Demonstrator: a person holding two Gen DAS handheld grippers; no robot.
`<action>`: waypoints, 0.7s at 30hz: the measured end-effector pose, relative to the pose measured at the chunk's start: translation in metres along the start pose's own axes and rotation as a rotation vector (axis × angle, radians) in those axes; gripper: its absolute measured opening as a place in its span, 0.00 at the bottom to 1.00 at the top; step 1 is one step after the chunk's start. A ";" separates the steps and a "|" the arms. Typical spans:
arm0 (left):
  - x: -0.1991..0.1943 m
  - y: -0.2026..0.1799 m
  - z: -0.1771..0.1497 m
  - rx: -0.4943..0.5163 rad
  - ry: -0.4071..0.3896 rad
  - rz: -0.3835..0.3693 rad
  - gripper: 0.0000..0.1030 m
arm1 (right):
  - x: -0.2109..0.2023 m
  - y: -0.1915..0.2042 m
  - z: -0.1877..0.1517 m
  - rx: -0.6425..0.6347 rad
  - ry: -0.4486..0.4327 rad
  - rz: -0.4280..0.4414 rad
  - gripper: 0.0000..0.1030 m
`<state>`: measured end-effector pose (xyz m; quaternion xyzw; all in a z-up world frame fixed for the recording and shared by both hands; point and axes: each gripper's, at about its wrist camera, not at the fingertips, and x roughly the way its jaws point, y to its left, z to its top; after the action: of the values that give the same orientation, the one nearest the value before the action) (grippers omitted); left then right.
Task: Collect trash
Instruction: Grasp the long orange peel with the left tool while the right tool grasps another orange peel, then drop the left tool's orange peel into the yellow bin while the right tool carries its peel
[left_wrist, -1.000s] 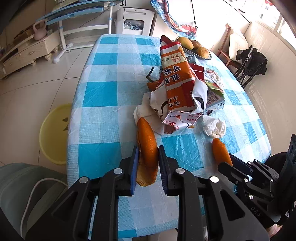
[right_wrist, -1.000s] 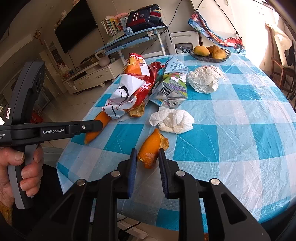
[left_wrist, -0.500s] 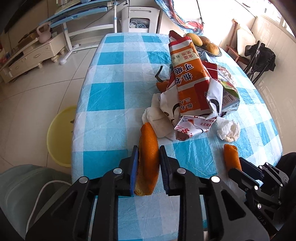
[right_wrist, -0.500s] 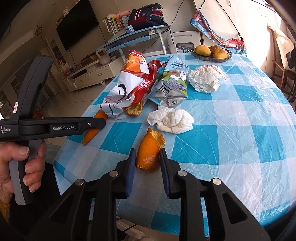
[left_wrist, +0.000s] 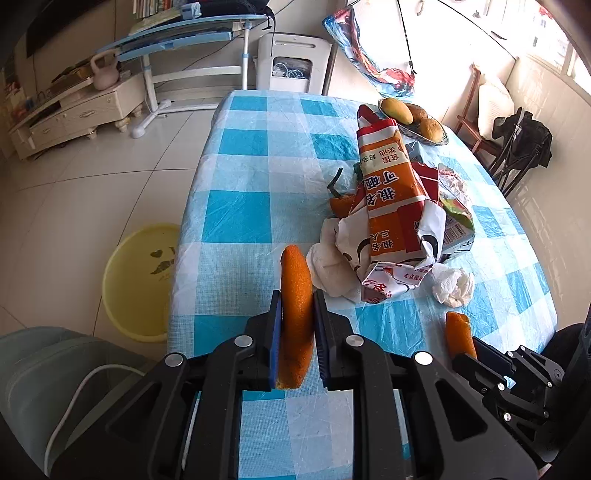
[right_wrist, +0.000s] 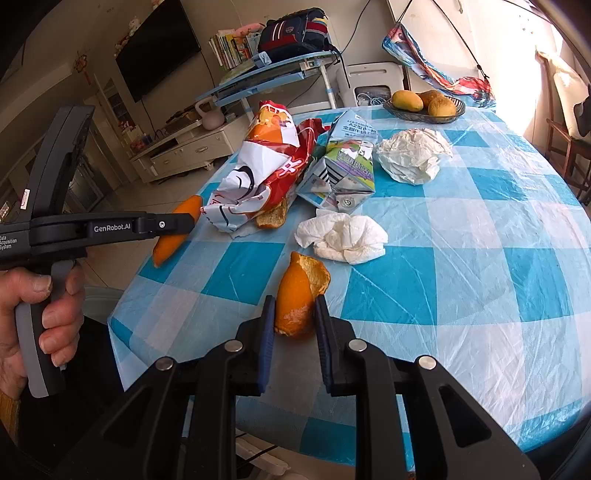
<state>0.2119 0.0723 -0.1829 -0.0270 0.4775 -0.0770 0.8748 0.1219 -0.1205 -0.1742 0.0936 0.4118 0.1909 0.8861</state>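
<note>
Each hand-held gripper pinches its own orange peel: the left hand-held gripper (left_wrist: 297, 325) grips the long peel (left_wrist: 295, 295) lengthwise, seemingly lifted; the right hand-held gripper (right_wrist: 294, 317) clamps the short peel (right_wrist: 301, 295) on the worktop (right_wrist: 461, 258).

Both grippers pinching down

Left gripper (left_wrist: 296, 325) and right gripper (right_wrist: 294, 321) tilt downward, jaws just closing tight; a hand (right_wrist: 35, 306) wraps the left handle.
</note>
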 end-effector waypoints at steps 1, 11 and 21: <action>-0.002 0.002 0.001 -0.008 -0.010 0.000 0.16 | 0.000 0.000 0.000 -0.001 -0.001 0.001 0.21; -0.022 0.020 0.006 -0.093 -0.104 0.044 0.16 | -0.006 0.009 -0.001 -0.034 -0.028 0.012 0.21; -0.038 0.032 0.007 -0.141 -0.171 0.064 0.16 | -0.012 0.022 0.001 -0.088 -0.056 0.029 0.20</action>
<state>0.2015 0.1096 -0.1516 -0.0795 0.4060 -0.0128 0.9103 0.1097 -0.1053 -0.1584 0.0657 0.3766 0.2191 0.8977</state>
